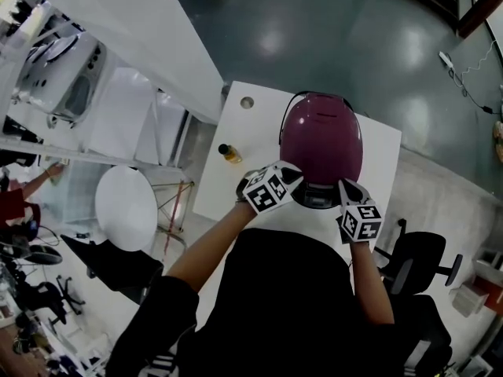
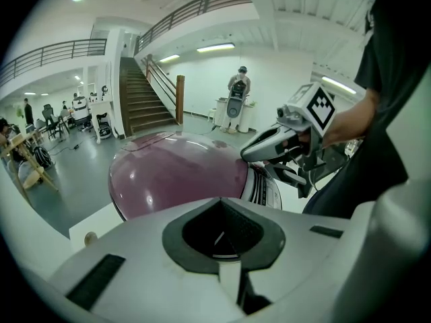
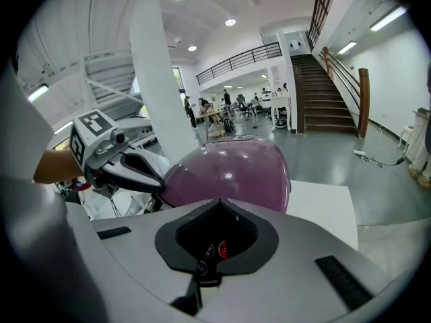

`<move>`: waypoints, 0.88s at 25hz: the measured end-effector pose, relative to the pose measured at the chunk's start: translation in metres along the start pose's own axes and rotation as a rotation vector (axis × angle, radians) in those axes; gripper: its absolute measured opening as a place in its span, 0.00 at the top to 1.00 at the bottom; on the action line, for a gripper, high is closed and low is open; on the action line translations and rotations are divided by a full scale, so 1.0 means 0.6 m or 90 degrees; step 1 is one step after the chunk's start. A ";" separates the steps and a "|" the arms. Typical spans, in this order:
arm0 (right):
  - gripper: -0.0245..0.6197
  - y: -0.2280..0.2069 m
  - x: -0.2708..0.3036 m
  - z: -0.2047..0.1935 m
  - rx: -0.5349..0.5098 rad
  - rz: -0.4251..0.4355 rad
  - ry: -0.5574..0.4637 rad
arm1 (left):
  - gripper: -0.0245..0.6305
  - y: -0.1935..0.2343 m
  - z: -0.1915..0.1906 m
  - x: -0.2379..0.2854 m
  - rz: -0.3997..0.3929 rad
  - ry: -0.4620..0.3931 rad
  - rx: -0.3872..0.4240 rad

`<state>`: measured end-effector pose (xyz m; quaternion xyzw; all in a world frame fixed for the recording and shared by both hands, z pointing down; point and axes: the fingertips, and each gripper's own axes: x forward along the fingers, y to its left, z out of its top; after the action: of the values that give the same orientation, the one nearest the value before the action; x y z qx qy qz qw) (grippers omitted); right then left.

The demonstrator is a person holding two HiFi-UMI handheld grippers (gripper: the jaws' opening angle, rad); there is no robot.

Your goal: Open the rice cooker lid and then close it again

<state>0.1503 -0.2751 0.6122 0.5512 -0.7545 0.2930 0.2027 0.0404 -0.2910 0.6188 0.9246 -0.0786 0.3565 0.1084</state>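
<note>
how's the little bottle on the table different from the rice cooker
The rice cooker is large, domed and glossy purple; the bottle is small and amber with a dark cap. The rice cooker sits near the table's front edge with the left claw and right claw at its front; the bottle is apart to its left in the head view, with no claw at it. Both rest on the white table.

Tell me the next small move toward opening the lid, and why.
Probably nudge the right gripper forward onto the cooker's grey front panel, where a lid catch would likely sit. The purple lid looks fully down; the left gripper, like the right, has shut, empty jaws at that front edge.
</note>
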 end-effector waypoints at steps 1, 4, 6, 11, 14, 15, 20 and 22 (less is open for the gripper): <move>0.96 0.000 0.000 -0.001 -0.002 -0.001 0.001 | 0.96 -0.001 -0.001 0.001 -0.003 0.000 -0.004; 0.96 -0.001 -0.001 -0.004 -0.009 -0.001 0.009 | 0.96 -0.003 -0.002 0.003 -0.006 0.002 -0.020; 0.96 -0.004 -0.001 -0.005 -0.001 0.006 0.015 | 0.96 -0.003 -0.001 0.005 -0.006 0.011 -0.037; 0.96 -0.004 0.003 -0.004 0.021 0.009 0.013 | 0.96 0.004 -0.001 0.006 -0.001 -0.003 -0.066; 0.96 -0.006 0.001 -0.007 0.008 -0.005 0.009 | 0.96 0.000 -0.001 0.006 -0.001 -0.012 -0.069; 0.96 -0.007 0.001 -0.007 0.011 -0.007 0.006 | 0.96 -0.001 -0.001 0.006 0.001 -0.018 -0.066; 0.96 -0.004 0.006 -0.006 -0.005 -0.015 0.004 | 0.96 0.003 -0.004 0.004 0.028 -0.039 -0.040; 0.96 -0.002 -0.001 -0.002 -0.015 -0.005 -0.004 | 0.96 0.001 -0.005 0.005 0.045 -0.028 -0.038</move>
<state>0.1515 -0.2743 0.6130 0.5525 -0.7565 0.2813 0.2080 0.0403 -0.2909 0.6231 0.9254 -0.1242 0.3369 0.1213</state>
